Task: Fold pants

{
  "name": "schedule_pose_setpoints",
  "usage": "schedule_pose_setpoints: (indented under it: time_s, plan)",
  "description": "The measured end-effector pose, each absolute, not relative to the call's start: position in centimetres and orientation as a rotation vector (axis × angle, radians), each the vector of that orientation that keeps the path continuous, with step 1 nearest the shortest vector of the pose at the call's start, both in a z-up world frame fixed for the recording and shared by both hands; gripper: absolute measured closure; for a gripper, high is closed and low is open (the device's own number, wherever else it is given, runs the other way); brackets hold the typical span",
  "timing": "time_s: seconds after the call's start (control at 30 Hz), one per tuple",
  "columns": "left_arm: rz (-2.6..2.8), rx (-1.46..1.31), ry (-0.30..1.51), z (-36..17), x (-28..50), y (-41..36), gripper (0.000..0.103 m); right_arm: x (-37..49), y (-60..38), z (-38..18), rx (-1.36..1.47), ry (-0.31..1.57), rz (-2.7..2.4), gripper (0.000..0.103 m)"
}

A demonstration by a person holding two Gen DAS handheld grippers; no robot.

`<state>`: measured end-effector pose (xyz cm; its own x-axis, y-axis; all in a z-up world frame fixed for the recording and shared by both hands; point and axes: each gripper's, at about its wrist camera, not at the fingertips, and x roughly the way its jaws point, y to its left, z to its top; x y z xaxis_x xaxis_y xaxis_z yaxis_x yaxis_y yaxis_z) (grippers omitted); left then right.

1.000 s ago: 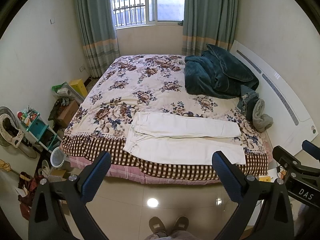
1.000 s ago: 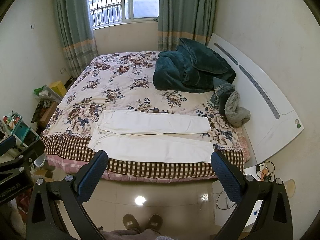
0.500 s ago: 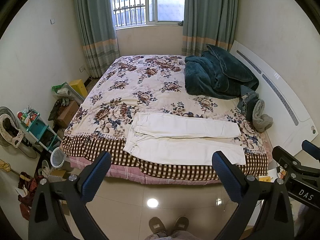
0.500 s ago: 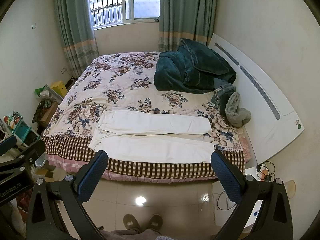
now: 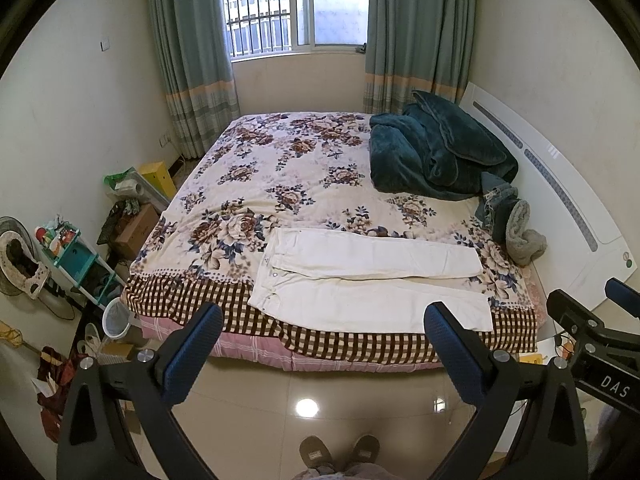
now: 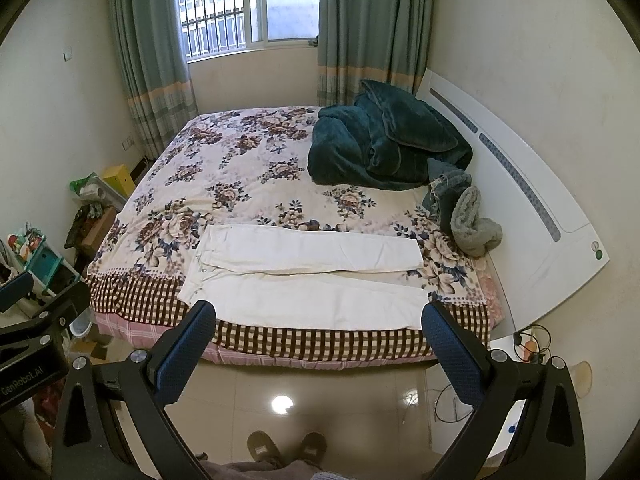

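Note:
White pants (image 5: 372, 280) lie flat on the near part of the floral bed (image 5: 288, 176), waistband to the left, both legs stretched to the right. They also show in the right wrist view (image 6: 312, 276). My left gripper (image 5: 324, 344) is open and empty, held over the floor well in front of the bed. My right gripper (image 6: 316, 340) is open and empty at about the same distance. Each gripper shows at the edge of the other's view.
A dark green blanket (image 5: 436, 156) is heaped at the bed's far right, with grey and denim clothes (image 5: 516, 228) beside the white headboard (image 5: 568, 208). Boxes, a teal shelf (image 5: 76, 260) and a bin crowd the floor at left. Cables lie at right (image 6: 528, 344).
Both views have shifted very slightly toward the bed. The pants have not moved and both grippers stay open.

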<state>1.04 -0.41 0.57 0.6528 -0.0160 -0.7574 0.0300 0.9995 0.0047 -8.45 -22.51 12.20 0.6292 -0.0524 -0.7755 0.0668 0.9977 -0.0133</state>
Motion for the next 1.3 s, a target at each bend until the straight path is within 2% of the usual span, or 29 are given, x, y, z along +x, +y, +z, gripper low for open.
schedule_pose_setpoints:
  time_s: [0.77,0.83,1.13,1.3]
  plan:
    - [-0.035,0.026,0.859,3.0,3.1,-1.8,0.0,-7.0,-20.3,14.9,0.031,0.902,-0.092,0.0]
    - [-0.035,0.036,0.846,2.1,3.2,-2.1,0.0,-6.6,-20.2,14.6,0.043,0.902,-0.114,0.0]
    - [0.049,0.06,0.78,-1.7,8.4,0.7,0.0,-0.9,-22.6,8.5,0.112,0.89,-0.276,0.0]
    - [0.112,0.056,0.873,-6.0,15.1,1.8,0.0,6.8,-25.3,3.2,0.147,0.943,-0.33,0.0]
